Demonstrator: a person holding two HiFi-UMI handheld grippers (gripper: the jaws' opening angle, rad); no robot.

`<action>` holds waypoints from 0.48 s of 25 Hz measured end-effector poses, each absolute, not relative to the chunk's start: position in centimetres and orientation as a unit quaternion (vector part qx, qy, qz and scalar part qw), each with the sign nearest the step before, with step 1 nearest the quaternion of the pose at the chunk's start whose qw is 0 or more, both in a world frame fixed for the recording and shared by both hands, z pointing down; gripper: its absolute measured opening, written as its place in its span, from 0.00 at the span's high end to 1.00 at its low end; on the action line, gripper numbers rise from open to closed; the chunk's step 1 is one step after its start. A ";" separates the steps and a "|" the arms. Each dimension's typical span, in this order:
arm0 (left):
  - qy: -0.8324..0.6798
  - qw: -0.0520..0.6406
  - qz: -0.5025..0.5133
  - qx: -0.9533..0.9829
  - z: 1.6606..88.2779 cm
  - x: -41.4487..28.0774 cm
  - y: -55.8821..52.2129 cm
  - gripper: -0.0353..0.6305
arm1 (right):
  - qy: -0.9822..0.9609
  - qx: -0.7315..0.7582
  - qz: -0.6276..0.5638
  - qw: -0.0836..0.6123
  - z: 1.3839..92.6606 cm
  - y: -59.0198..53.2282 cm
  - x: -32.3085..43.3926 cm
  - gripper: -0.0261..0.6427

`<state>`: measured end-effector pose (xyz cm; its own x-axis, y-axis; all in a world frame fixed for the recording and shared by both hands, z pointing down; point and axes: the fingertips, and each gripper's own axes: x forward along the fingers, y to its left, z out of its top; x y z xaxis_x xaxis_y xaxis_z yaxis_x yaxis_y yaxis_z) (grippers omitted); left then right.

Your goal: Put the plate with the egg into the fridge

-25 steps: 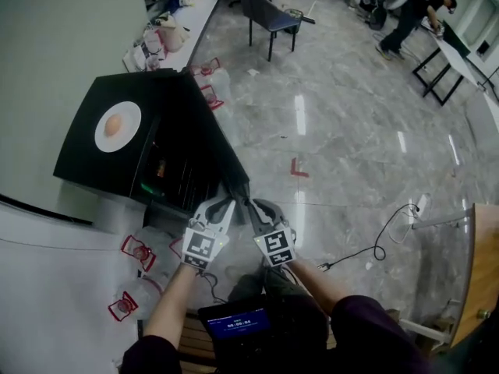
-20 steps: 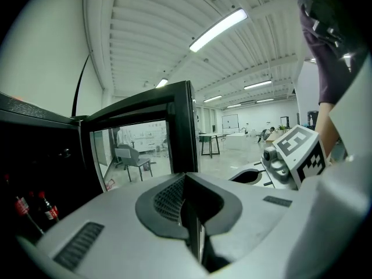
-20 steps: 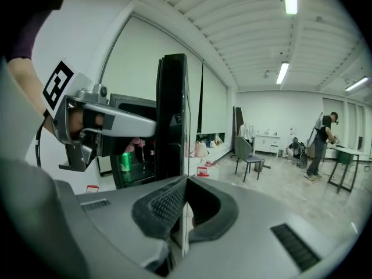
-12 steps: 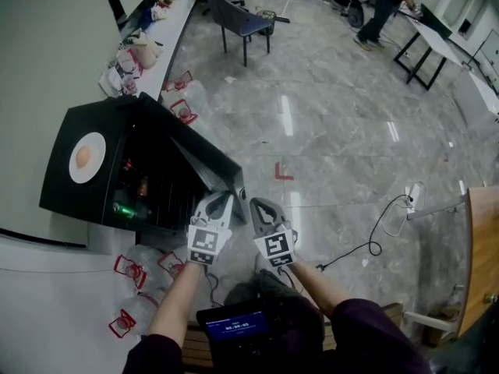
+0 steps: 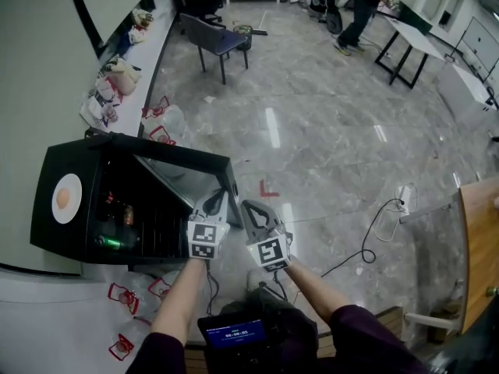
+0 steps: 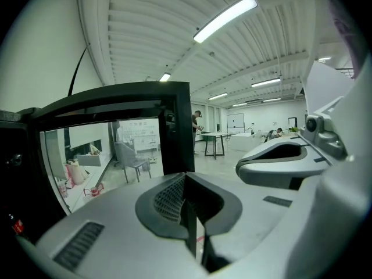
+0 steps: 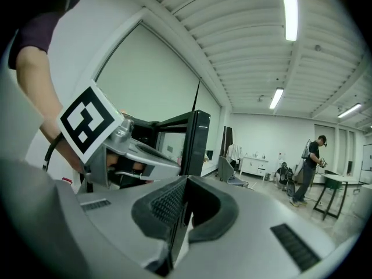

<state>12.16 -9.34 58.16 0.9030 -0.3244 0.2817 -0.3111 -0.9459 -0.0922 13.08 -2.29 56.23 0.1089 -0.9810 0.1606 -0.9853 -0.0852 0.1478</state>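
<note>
So we're standing over the little black fridge (image 5: 47, 232) with its glass door (image 5: 183, 174) swung wide open, and the plate (image 5: 70, 213) with the egg (image 5: 63, 199) sits on top of the fridge, near its left side, well apart from both our tools. Our left hand-held gripper (image 5: 217, 199) is up by the free edge of the door with its jaws pressed together and nothing between them; in the left gripper view the door frame (image 6: 174, 127) stands just beyond the closed tips (image 6: 186, 179). Our right hand-held gripper (image 5: 248, 207) hangs just beside the left one, jaws together too and empty, and its own view shows the door's edge (image 7: 195, 141) a bit ahead of the tips (image 7: 185, 182). Inside the fridge we can make out wire shelves with a few bottles or cans, one of them green (image 5: 109, 242), though they're too small to name. Some clear containers with red handles (image 5: 125, 294) lie on the floor by the fridge, and there's a chair (image 5: 210, 37) farther off.
</note>
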 end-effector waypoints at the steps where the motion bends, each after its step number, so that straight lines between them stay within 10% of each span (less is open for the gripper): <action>1: 0.164 0.021 -0.149 -0.975 58.1 12.7 -9.7 0.93 | -0.668 0.736 0.005 0.109 56.2 -2.5 13.5 0.95; 12: 0.190 0.061 -0.140 -0.970 54.4 10.3 -11.6 0.93 | -0.720 0.677 -0.084 0.126 52.5 -6.0 12.8 0.95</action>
<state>10.31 -11.63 54.36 0.8887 -0.3852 0.2485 -0.3511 -0.9205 -0.1714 12.77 -6.02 52.54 -0.0524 -0.9964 0.0668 -0.9539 0.0697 0.2918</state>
